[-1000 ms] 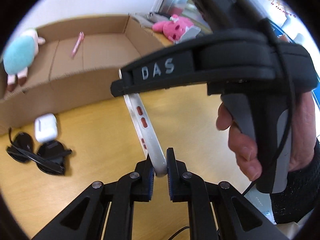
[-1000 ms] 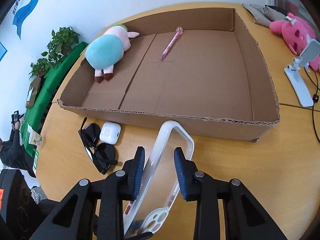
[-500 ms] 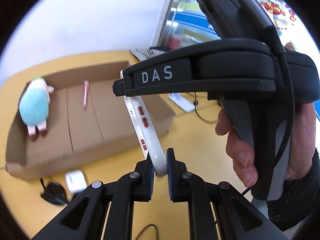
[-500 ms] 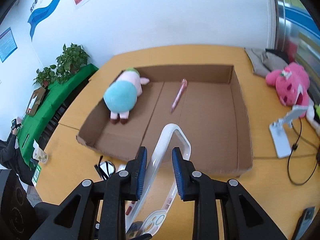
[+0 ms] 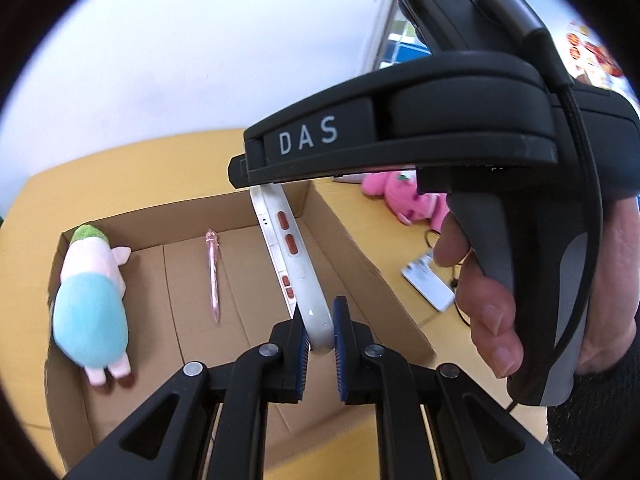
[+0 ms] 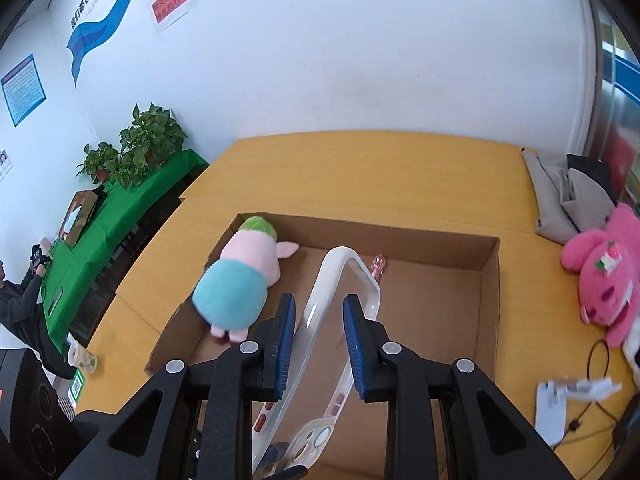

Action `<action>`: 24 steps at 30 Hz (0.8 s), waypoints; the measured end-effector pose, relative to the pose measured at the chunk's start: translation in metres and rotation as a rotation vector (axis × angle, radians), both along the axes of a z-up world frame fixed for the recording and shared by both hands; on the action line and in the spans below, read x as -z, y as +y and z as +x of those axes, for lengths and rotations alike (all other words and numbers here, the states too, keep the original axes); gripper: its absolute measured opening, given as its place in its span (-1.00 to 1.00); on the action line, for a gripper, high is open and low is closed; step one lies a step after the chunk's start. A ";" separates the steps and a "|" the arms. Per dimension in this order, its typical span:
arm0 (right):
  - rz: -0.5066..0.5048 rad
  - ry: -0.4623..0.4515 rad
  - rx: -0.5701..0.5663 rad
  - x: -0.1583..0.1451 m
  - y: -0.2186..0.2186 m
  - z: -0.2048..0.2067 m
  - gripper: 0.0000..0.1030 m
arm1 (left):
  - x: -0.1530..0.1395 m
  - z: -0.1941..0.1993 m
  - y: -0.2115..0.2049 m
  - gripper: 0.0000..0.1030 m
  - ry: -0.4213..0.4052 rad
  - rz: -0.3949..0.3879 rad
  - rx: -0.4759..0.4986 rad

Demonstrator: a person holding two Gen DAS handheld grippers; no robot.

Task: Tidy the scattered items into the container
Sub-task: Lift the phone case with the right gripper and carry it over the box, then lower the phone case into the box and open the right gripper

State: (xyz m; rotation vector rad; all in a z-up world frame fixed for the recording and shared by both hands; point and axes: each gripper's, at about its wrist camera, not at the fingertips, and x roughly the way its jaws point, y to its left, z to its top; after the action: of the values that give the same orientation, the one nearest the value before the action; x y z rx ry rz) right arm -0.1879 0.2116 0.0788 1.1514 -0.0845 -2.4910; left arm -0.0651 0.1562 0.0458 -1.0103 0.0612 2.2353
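White walls and a yellow wooden worktop point(image 6: 360, 160) formed the setting, seen through two fisheye lenses. Nearest the left wrist camera, the left gripper point(image 5: 320, 340) was closed tightly on the rounded end of a clear phone case point(image 5: 288, 256), its blue pads pressed against both sides of the white rim. The case was held on edge, red side buttons showing, and slanted up and away over an open cardboard box point(image 5: 360, 256). To the right in that view, a hand point(image 5: 600, 288) was wrapped round the black handle of the right gripper, whose body was marked DAS.

From the right wrist camera, the right gripper point(image 6: 318, 340) was seen with its fingers parted; the case point(image 6: 340, 300) passed up between them. Whether either pad point(image 6: 286, 344) touched the case could not be told. The camera cut-out of the case lay at the bottom of that frame.

Inside the box point(image 6: 492, 280), on its floor, a plush toy point(image 6: 240, 284) with a teal body, pink head and green cap was lying against the left wall. A pink pen point(image 5: 214, 276) was lying just right of it, apart from the toy.

Beyond the box, a pink plush rabbit point(image 6: 604, 276) and a white stand point(image 6: 560, 404) were set on the worktop to the right. Potted plants point(image 6: 140, 140) on a green cloth were placed against the far wall at left.
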 end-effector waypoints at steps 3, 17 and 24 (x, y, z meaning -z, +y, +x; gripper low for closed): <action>0.013 -0.041 0.002 0.012 -0.001 -0.036 -0.51 | 0.011 -0.032 0.010 -0.81 -0.036 -0.024 -0.016; -0.029 -0.216 0.032 0.108 0.022 -0.143 -0.58 | 0.090 -0.125 0.048 -0.81 -0.212 -0.122 -0.056; -0.107 -0.256 0.014 0.134 0.025 -0.155 -0.60 | 0.112 -0.127 0.046 -0.81 -0.253 -0.193 -0.084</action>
State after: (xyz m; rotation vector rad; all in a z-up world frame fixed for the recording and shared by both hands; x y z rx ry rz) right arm -0.3425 0.2370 -0.0554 1.4211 -0.2927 -2.3065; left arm -0.1925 0.2021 -0.0667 -1.4175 0.1269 2.1883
